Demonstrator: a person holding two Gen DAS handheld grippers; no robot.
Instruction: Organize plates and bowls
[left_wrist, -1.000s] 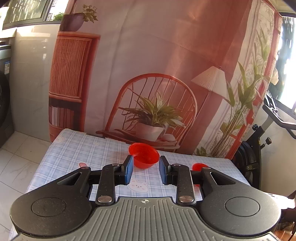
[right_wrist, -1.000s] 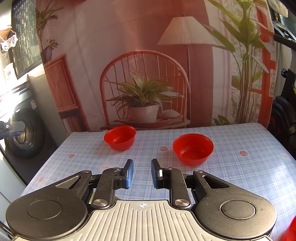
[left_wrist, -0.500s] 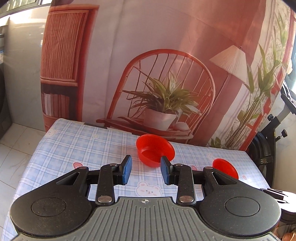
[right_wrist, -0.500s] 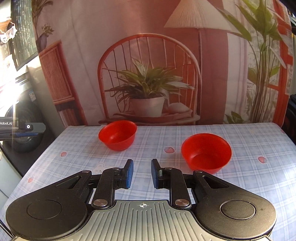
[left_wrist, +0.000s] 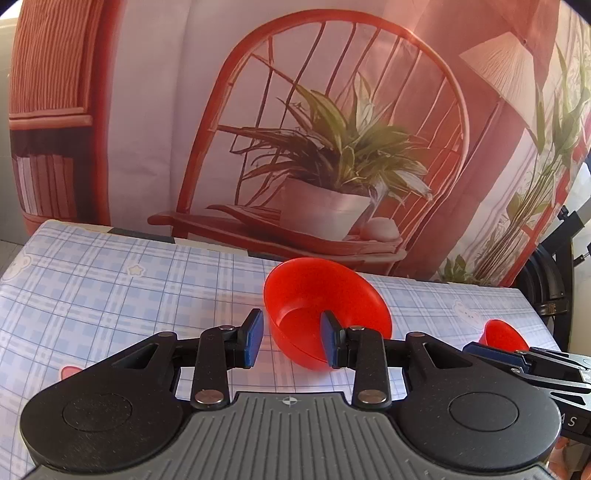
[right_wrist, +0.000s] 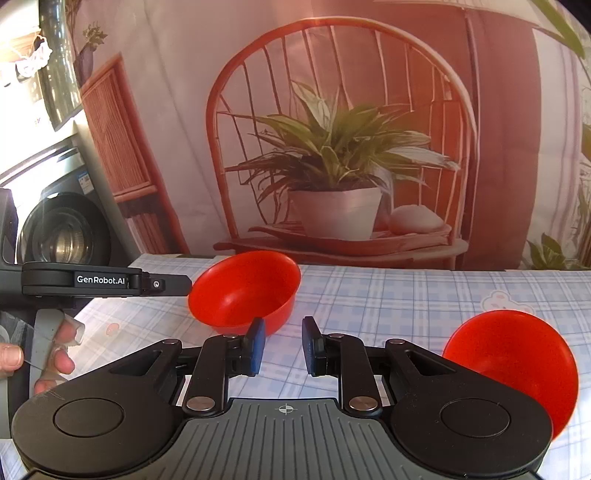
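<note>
Red bowl (left_wrist: 327, 317) upright on checked tablecloth (left_wrist: 110, 280), far-centre, dead ahead of left gripper (left_wrist: 291, 341). Near-left rim sits between parted blue pads: right pad inside bowl, left pad just outside wall. Nothing gripped yet. Second red bowl (right_wrist: 517, 354) near right, right of right gripper (right_wrist: 282, 345), likewise parted, empty-handed. Left gripper nearer to first bowl.

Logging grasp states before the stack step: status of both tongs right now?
Left tongs: open, straddling the near rim of the red plastic bowl, not clamped.
Right tongs: open, holding nothing; second red plastic bowl off to their right.
</note>
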